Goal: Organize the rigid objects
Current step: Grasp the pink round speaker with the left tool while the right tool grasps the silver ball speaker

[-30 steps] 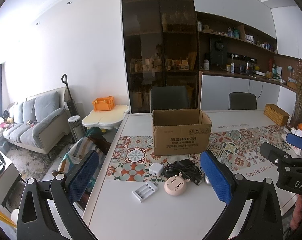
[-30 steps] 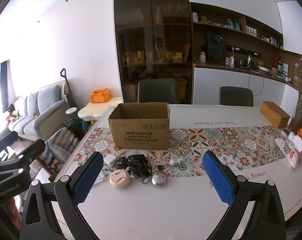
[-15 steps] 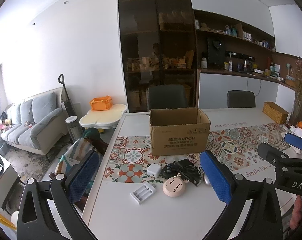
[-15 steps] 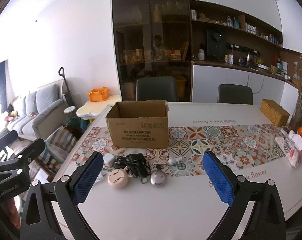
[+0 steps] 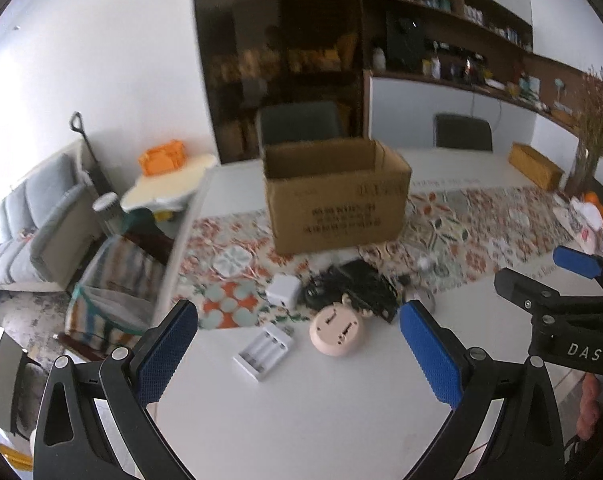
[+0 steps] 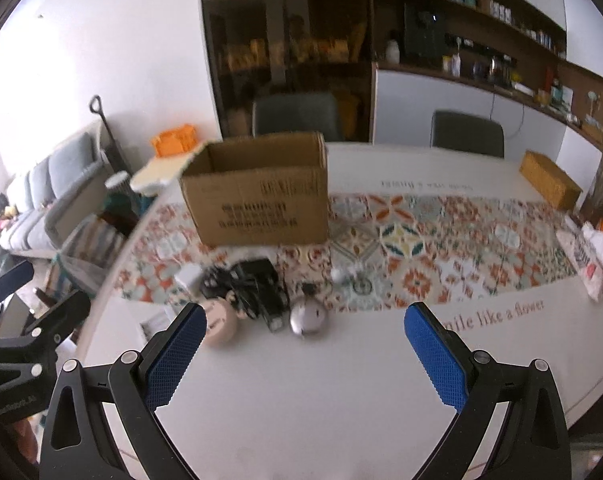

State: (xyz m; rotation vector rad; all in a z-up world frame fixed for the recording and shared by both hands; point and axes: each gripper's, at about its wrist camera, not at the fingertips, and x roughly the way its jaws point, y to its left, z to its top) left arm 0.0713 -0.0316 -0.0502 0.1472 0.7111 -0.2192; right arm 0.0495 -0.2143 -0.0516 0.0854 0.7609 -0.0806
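An open cardboard box (image 5: 335, 196) stands on the patterned runner; it also shows in the right wrist view (image 6: 261, 190). In front of it lie a white charger cube (image 5: 284, 290), a black adapter with tangled cable (image 5: 353, 288), a pink round device (image 5: 337, 330), a white battery holder (image 5: 263, 351) and a silver round timer (image 6: 308, 319). My left gripper (image 5: 297, 354) is open and empty above the white table, just short of the battery holder and pink device. My right gripper (image 6: 301, 354) is open and empty, just short of the silver timer.
The white table (image 6: 341, 400) carries a tile-patterned runner (image 6: 441, 248). A wicker box (image 6: 549, 180), tissue packs and oranges (image 6: 597, 248) sit at the right end. Chairs (image 5: 297, 122) stand behind the table. A sofa (image 5: 29, 220) is at the left.
Both grippers have tilted down and moved closer to the table, so the items in front of the box appear nearer. Both stay open and empty.
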